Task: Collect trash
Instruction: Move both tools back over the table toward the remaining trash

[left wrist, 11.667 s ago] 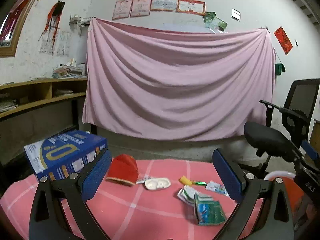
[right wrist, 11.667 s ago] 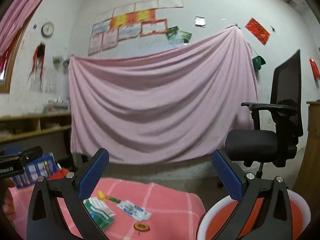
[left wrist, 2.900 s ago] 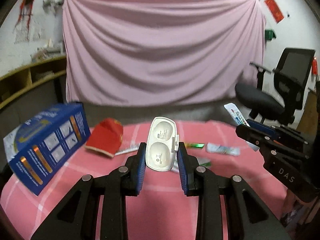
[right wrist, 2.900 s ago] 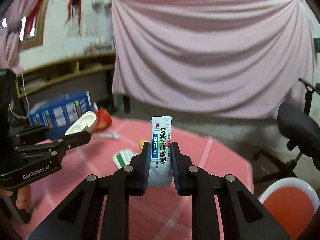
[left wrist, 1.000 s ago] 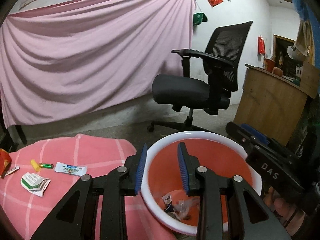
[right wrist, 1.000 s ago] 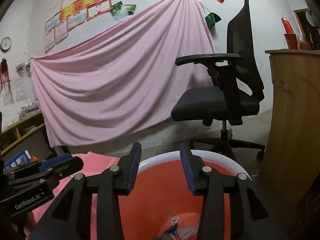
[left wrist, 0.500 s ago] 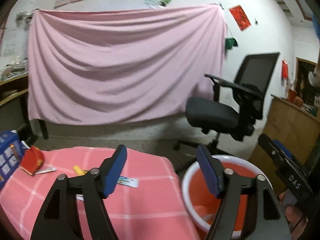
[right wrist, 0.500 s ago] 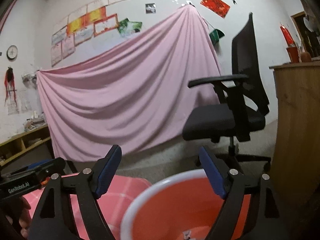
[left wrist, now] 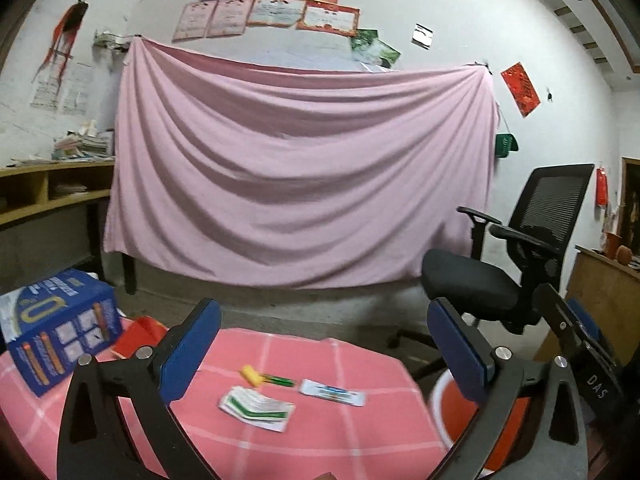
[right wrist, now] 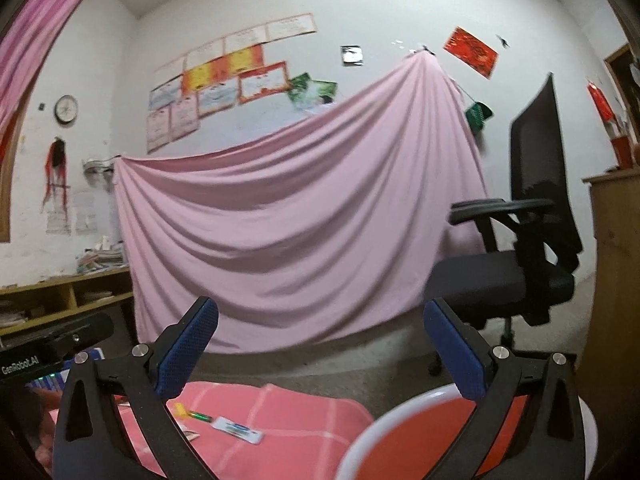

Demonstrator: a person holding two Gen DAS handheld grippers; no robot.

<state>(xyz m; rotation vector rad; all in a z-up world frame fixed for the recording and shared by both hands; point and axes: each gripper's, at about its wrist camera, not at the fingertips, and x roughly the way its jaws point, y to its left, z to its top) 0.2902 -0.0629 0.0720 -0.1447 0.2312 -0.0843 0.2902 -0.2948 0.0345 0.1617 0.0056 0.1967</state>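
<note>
left gripper [left wrist: 324, 344] and right gripper [right wrist: 320, 344] jaws just spread, empty, blue box [left wrist: 60, 340] only in left view

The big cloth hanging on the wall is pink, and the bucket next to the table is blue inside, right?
Not quite. The cloth is pink, but the bucket beside the table is orange-red inside with a white rim, not blue. The right wrist view shows it best.

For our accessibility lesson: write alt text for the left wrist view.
The open, empty left tool hangs over a pink checked tablecloth strewn with a green-striped wrapper, a white sachet and a yellow-capped tube; an orange bin stands right.
</note>
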